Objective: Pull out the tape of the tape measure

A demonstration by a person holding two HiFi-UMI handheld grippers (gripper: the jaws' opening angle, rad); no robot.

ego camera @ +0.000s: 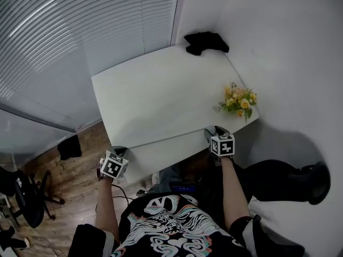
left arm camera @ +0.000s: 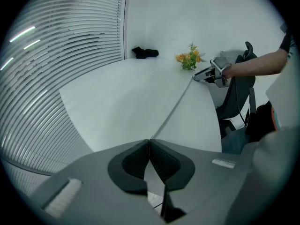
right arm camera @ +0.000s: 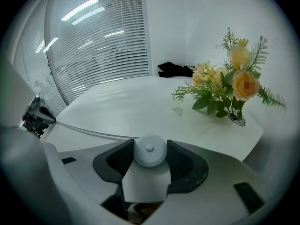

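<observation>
Tape (left arm camera: 173,109) spans near edge; flowers (ego camera: 238,100) right; tabletop (ego camera: 155,95) middle seemingly open.

Left gripper (left arm camera: 149,142) in the foreground, its two dark jaws pressed together on the end of the tape (left arm camera: 173,110). The tape runs as a thin, taut line up and to the right across the white table (left arm camera: 112,102) to the right gripper (left arm camera: 209,74), held at the table's far right edge by a bare forearm (left arm camera: 255,65). Just beside that gripper stand yellow flowers (left arm camera: 189,58); a black cloth (left arm camera: 145,53) lies at the far edge. Slatted blinds (left arm camera: 56,55) fill the left; a dark chair (left arm camera: 236,90) stands at the right.
</observation>
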